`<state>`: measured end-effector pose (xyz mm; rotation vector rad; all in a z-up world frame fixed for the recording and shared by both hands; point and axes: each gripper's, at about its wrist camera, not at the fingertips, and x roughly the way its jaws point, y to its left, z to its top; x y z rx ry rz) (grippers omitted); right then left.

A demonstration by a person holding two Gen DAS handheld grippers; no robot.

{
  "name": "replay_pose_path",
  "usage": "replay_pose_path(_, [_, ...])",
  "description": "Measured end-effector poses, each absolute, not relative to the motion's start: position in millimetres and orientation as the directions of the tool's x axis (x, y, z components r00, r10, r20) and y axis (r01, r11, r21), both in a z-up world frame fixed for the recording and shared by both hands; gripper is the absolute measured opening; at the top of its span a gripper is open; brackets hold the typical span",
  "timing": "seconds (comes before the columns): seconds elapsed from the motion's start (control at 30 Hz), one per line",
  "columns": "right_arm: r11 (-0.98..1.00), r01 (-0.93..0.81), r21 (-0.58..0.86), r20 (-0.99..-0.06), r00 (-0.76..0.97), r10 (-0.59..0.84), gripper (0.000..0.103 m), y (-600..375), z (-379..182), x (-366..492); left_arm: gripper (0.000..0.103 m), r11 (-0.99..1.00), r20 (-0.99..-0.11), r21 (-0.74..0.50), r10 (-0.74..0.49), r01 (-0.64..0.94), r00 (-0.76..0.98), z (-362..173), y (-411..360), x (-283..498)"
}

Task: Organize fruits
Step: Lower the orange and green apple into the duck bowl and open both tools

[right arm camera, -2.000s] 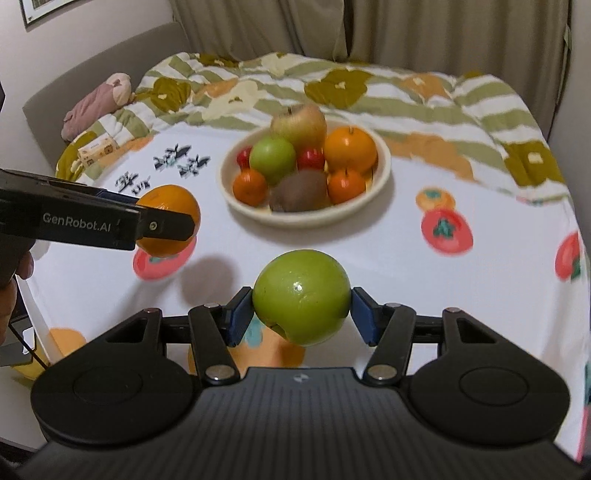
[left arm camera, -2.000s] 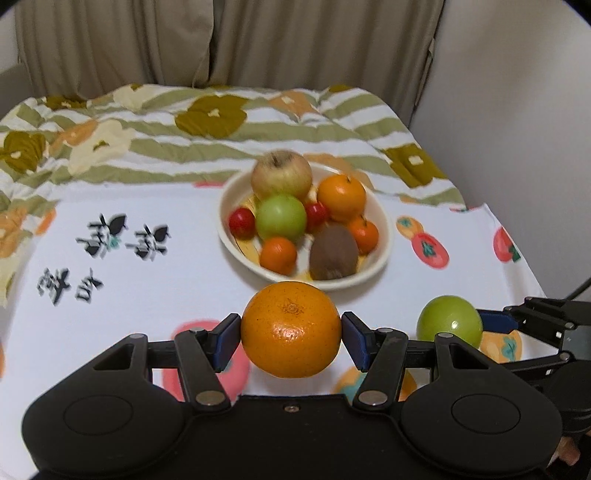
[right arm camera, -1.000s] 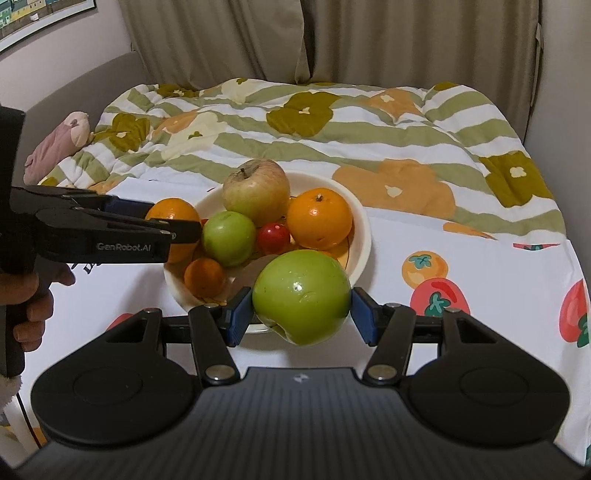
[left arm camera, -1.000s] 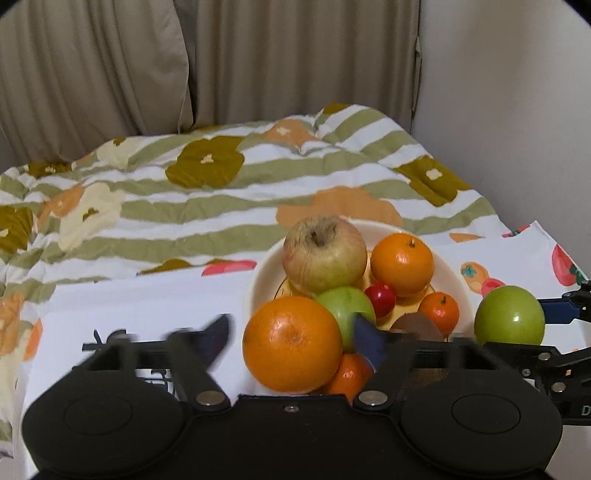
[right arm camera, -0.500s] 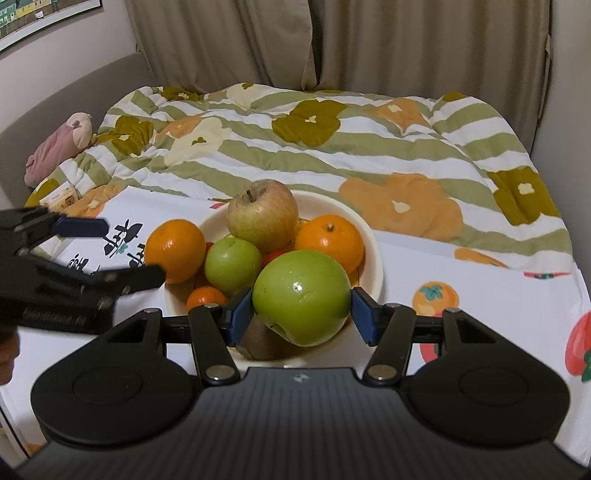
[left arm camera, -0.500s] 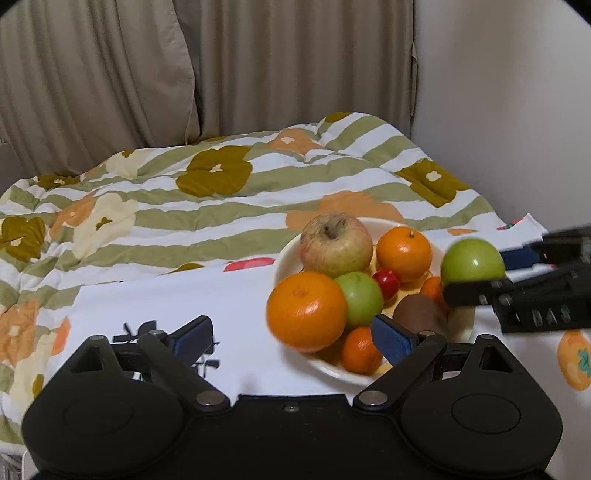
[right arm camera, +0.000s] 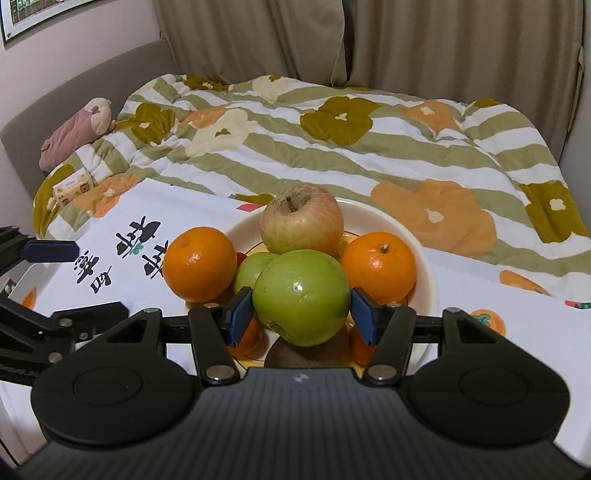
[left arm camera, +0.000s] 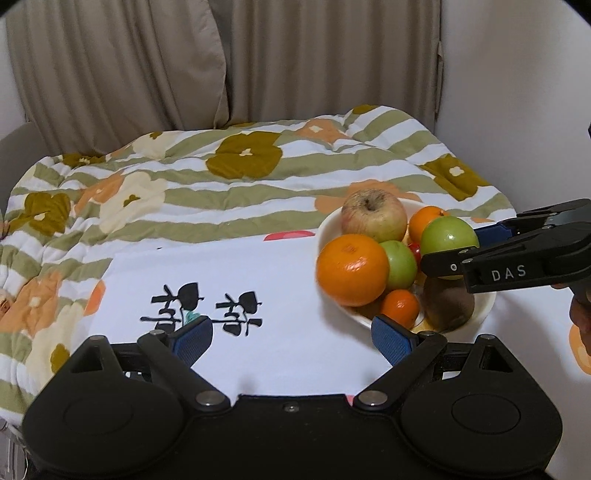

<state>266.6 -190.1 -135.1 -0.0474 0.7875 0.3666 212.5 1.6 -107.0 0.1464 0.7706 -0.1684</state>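
R tongs [right arm camera: 302, 308], marked "DAS", clamp green apple [right arm camera: 302, 297]; L tongs [left arm camera: 291, 341] spread apart, empty.

Fruit hiding behind fruit in the bowl [right arm camera: 424, 266]

The held green apple [right arm camera: 301, 297] is covering the kiwi [right arm camera: 306, 356] and small oranges below; the red fruit [left arm camera: 415, 251] is barely showing; the large orange [left arm camera: 352, 269] is blurring slightly.

Home bedroom, by the look. Bed w/ striped floral quilt [right arm camera: 369, 147], padded grey headboard [right arm camera: 74, 96], pink soft toy [right arm camera: 74, 129] by it. Beige curtains [left arm camera: 221, 62] behind, framed picture [right arm camera: 37, 11] on wall; fruit bowl [right arm camera: 421, 258] sits on a printed cloth [left arm camera: 258, 280] over the bed.
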Motion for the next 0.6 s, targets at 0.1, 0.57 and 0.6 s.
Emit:
replay_pose_path(0.1, [0.937,-0.335,0.099,-0.661,0.682,0.313,0.102,-191.6,-128.5,260.3,0.095,0.976,-0.703,0.084,-0.083,0.198,0.707,-107.9,2.0,208.2])
replay_pose_path(0.57, [0.944,-0.317,0.095,-0.602,0.737,0.307,0.103,-210.8,-98.5,221.4,0.095,0.979,-0.652,0.134,-0.031,0.156,0.758,-87.9,-12.8,170.2])
replay_pose_path(0.6, [0.943,-0.32,0.093,-0.6,0.738,0.31,0.103,-212.0,-95.1,217.1,0.095,0.981,-0.648,0.128,-0.028,0.145,0.761,-83.4,-13.6,165.7])
